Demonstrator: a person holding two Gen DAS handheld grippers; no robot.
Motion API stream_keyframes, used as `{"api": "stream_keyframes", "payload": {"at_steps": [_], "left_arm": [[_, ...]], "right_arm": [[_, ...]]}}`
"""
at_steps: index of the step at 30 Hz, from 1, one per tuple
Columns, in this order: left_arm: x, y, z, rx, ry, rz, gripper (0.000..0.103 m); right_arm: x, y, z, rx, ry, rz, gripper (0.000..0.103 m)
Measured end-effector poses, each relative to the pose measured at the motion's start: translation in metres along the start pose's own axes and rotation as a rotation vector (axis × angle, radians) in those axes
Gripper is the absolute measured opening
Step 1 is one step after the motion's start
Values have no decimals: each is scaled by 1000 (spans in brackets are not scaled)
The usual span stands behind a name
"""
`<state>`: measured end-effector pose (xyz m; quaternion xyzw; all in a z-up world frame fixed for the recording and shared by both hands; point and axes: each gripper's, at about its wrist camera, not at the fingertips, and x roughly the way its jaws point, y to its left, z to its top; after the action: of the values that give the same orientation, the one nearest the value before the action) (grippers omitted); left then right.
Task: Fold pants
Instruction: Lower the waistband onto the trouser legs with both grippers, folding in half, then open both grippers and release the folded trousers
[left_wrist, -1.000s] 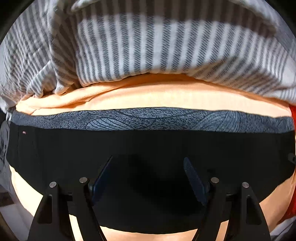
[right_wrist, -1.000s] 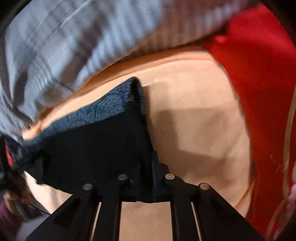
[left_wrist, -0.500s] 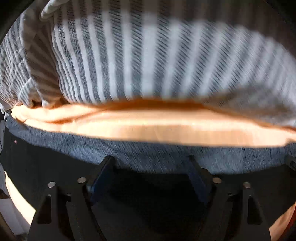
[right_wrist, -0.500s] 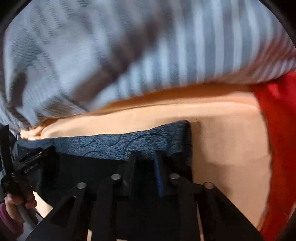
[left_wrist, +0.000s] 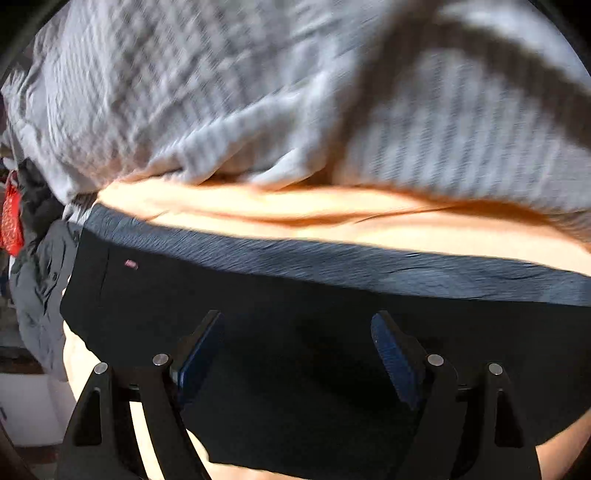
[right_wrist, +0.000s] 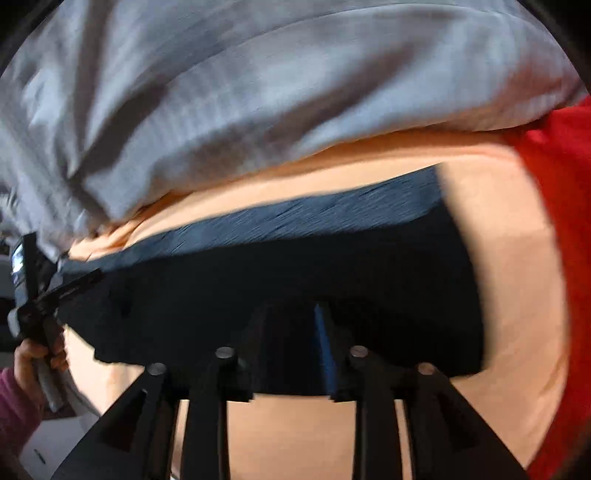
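Observation:
The black pants lie folded on an orange sheet, their blue-grey patterned waistband along the far edge. My left gripper hovers over the black cloth, open, with nothing pinched between its fingers. In the right wrist view the pants and waistband fill the middle. My right gripper is over them near the front edge; its jaws are opening, with a narrow gap and only dark cloth seen behind it. The left gripper shows at the far left, held by a hand.
A grey-and-white striped blanket is bunched along the far side of the sheet. Red fabric borders the sheet on the right. A crumpled grey garment and a red item hang off the left side.
The right gripper, earlier shut on the pants' right edge, has moved over the cloth and parted its jaws. The left gripper stayed open and shifted left, bringing the pants' left edge into view.

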<state>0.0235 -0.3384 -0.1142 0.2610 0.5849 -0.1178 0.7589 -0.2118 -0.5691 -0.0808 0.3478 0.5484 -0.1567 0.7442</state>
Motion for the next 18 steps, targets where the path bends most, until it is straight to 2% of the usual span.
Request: {"api": "stream_keyframes", "payload": {"at_steps": [3,6,8,11,13,15,18], "left_arm": [[29,14,8,-16,-5,9,83],[59,17,20,47,-19,84,83],[70,31,29,58,-30,84,83],[66,68,42,12,-54,95,83],[62,101,48,-8,-61,108,83],[60,133,52,-20,-64,117,83],[46,167,38,-26,-62,76,82]], "right_arm": [[26,40,-11,-60,14,-13,42],[58,54,-18,-44,20,-63,43],[55,56,-19,-30,7,-84,43],[44,59,-19,28,17,-114,43],[33,68,-23,61,7,-72,43],[27,91,-29,74,-6,16,43],[43,138,-47,78,33,188,43]]}}
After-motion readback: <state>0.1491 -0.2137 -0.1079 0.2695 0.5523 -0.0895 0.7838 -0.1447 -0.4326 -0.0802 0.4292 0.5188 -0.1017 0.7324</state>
